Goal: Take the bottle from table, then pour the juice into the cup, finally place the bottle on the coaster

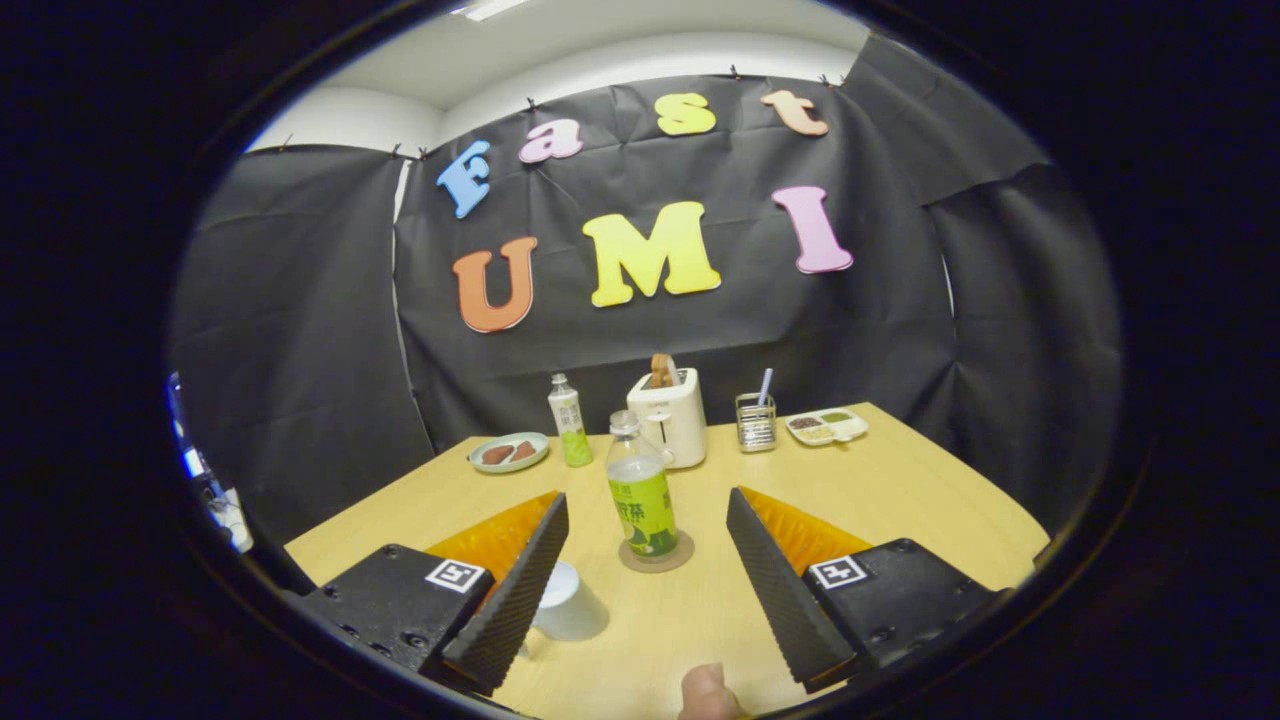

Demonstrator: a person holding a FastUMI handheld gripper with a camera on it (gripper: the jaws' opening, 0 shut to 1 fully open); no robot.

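A pale wooden table (pixel 900 480) fills the near half of the scene and runs back to the black cloth wall (pixel 300 330). The gripper (pixel 648 575) hangs over its near end with its two fingers (pixel 515 590) spread wide apart and nothing pressed between them. Straight ahead, in the gap between the fingertips but touching neither, the bottle (pixel 641 498) with the green label stands upright on a round coaster (pixel 657 556). A white cup (pixel 567 603) sits on the table just left of the coaster, partly hidden behind the left finger.

Along the far edge stands a white toaster (pixel 670 420) with a slice of bread (pixel 662 371) sticking out of its slot. Left of it is a second, slimmer bottle (pixel 569 423), also upright, and further left a small plate (pixel 509 452) with two brownish pieces of food on it. Right of the toaster is a wire holder (pixel 756 424) with a pale stick in it, and beyond that a shallow divided tray (pixel 826 427) holding small portions. At the very near edge a fingertip (pixel 708 692) of the person pokes in between the gripper's fingers.
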